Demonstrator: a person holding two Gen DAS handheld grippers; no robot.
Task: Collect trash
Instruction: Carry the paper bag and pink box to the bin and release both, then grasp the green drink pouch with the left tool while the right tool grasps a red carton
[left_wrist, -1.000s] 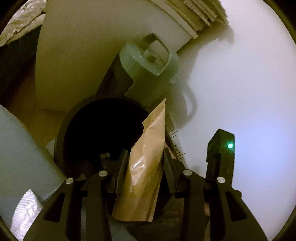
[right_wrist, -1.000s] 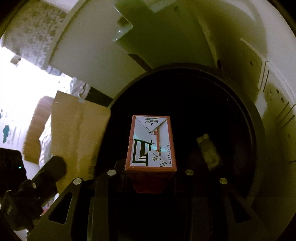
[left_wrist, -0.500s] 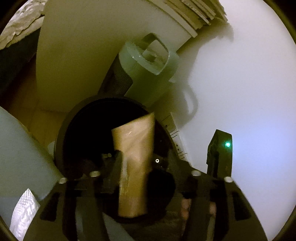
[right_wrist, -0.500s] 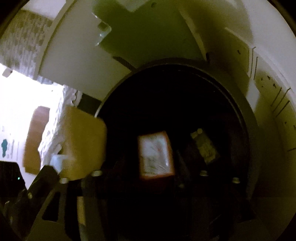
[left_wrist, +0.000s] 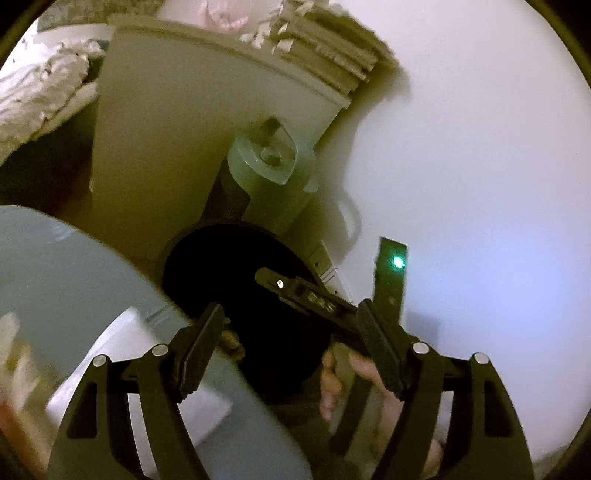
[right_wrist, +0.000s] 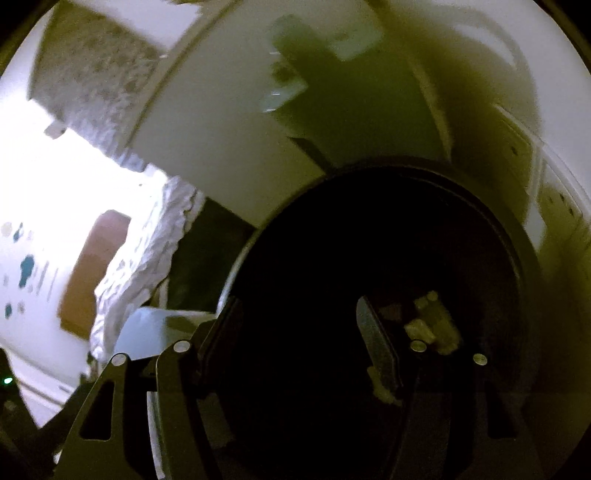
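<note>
- Left wrist view: left gripper (left_wrist: 291, 350) has just been opening, fingers spread and empty; black bin (left_wrist: 236, 284) at twelve o'clock. Lift clear without clipping its rim.
- Right wrist view: right gripper (right_wrist: 295, 343) spread, nothing between; dropped trash (right_wrist: 432, 325) lies inside the bin at two o'clock.

Right tool (right_wrist: 295, 325) hangs over the black bin (right_wrist: 388, 177), jaws apart and empty, no further widening just now. Pale trash scraps (right_wrist: 432, 325) lie inside. White crumpled fabric (right_wrist: 144, 258) left.

Pale green jug (left_wrist: 271, 173) leans against a white cabinet (left_wrist: 177, 140), crumpled cloth (right_wrist: 147, 266) nearby
</note>
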